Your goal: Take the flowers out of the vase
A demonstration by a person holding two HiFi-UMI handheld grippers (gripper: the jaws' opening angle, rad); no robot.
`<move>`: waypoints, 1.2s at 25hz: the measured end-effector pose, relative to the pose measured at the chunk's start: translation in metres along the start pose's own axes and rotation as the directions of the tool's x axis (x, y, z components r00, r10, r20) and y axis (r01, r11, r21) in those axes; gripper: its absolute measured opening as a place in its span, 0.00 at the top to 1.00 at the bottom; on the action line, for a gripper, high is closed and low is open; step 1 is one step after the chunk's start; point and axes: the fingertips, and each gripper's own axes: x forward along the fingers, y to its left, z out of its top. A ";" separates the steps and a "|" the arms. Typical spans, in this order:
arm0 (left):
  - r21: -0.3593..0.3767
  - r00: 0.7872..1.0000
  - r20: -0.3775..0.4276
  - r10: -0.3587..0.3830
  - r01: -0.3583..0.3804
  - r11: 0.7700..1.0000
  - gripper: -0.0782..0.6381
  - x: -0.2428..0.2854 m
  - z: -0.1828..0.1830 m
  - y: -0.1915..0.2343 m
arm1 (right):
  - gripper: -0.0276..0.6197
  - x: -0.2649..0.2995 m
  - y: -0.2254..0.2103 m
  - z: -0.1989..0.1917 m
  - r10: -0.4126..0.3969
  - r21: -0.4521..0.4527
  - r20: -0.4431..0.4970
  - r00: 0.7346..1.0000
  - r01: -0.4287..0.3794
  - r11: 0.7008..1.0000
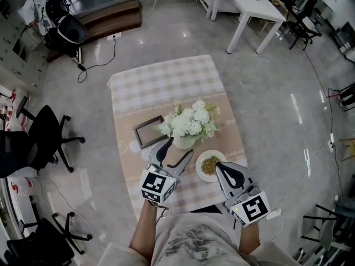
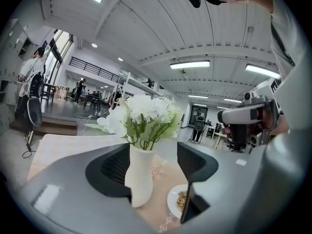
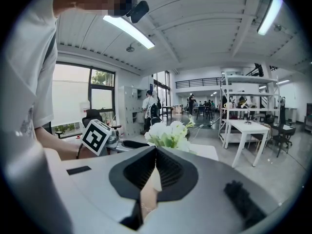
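While astride the vase — left hand-held gripper released; right hand-held gripper clenched, empty.

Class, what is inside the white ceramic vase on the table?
White flowers with green leaves stand in the white ceramic vase. Green stems show only above its rim; the opaque wall hides their lower parts and any water.

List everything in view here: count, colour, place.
table: one, beige checked cloth, centre
vase: one, white, mid-table
flowers: one bunch, white, in the vase
picture frame: one, dark, left of vase
plate: one, white, yellowish bits inside, right of vase
office chairs: several, black, floor at left
left tool: one, grey, jaws open around vase
right tool: one, grey, jaws shut, at plate
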 end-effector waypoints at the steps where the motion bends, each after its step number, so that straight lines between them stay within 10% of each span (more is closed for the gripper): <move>1: -0.003 1.000 0.002 0.002 -0.002 1.000 0.45 0.001 0.000 0.000 | 0.93 -0.001 0.000 0.000 -0.001 0.001 -0.001 1.000 0.001 1.000; 30: 0.023 0.992 0.127 0.010 -0.013 1.000 0.11 0.041 0.011 0.007 | 0.93 -0.010 -0.007 -0.013 -0.020 0.010 -0.023 1.000 0.020 1.000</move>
